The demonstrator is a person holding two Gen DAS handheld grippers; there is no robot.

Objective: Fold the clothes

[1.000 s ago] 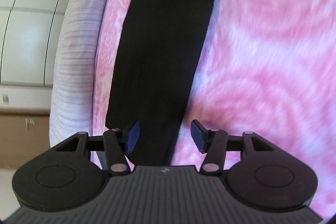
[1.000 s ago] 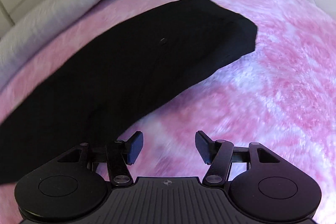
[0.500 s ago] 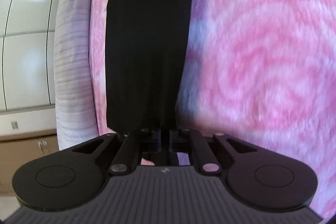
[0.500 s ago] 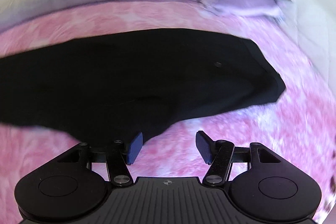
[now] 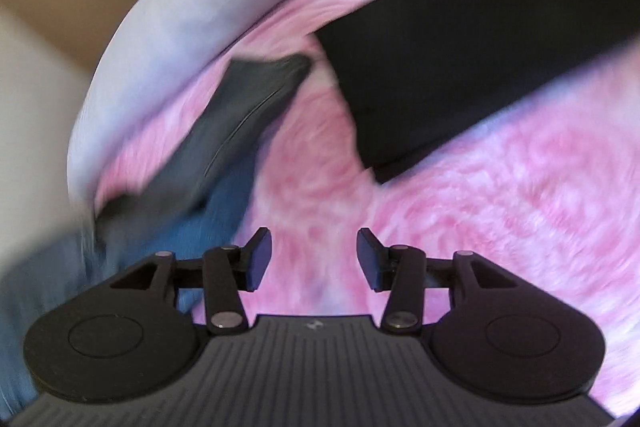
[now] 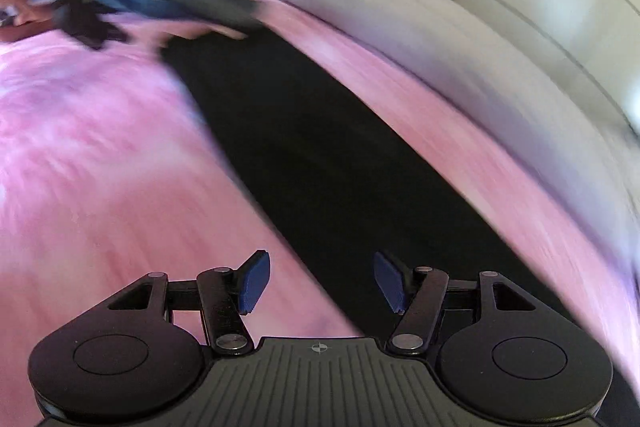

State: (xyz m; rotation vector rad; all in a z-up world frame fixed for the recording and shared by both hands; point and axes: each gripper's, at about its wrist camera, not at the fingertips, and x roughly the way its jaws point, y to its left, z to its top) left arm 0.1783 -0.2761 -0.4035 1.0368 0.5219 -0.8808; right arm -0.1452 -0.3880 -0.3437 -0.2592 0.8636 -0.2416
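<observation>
The pink blanket [image 5: 500,227] was found spread wide, with the black garment [image 6: 320,155] laid on it as a long narrow strip. Grey and blue clothes [image 5: 224,147] were noted near its end. Both views were blurred. The left gripper [image 5: 310,263] and right gripper [image 6: 320,281] were recorded with fingers apart, holding nothing. Risk judged: a hasty grab could catch blanket pile along with the cloth.
</observation>
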